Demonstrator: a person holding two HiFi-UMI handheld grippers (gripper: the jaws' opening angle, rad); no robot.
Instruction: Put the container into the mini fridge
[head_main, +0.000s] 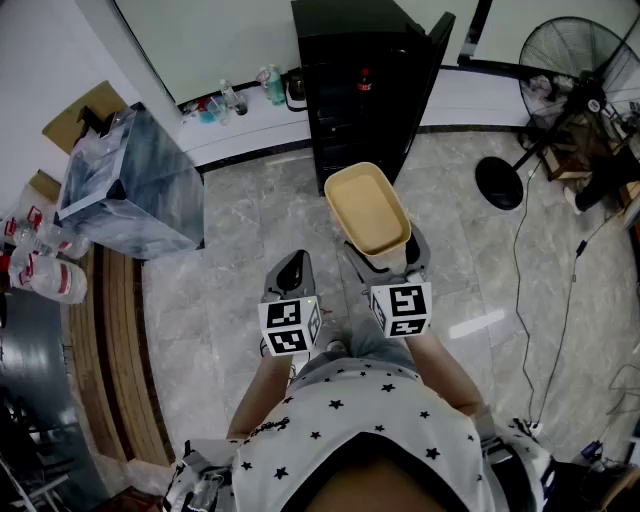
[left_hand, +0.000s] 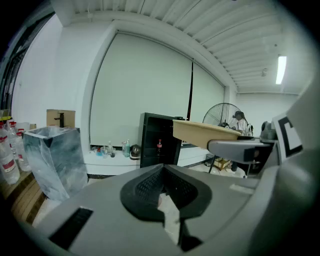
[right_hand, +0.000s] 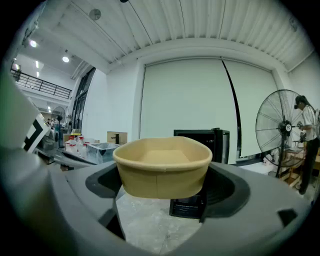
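A star-patterned shirt (head_main: 360, 420) is filling the bottom of the head view, with both forearms reaching forward from it. The left gripper (head_main: 293, 262) is pointing a little downward over the marble floor (head_main: 250, 220). Its fingers are sitting together at the tips, with nothing between them. The right gripper (head_main: 385, 252) is holding the tan container (head_main: 368, 208) by its near end, its jaws spread wide and pressing on the container's two sides. The container is hanging level and empty above the floor, in front of the black mini fridge (head_main: 355, 70) and still outside it. The fridge door (head_main: 432, 62) is standing open to the right, and what looks like a small dark bottle (head_main: 364, 80) is resting on a shelf inside. A grey bin (head_main: 130, 185) is standing to the left, and a floor fan (head_main: 575, 60) to the right.
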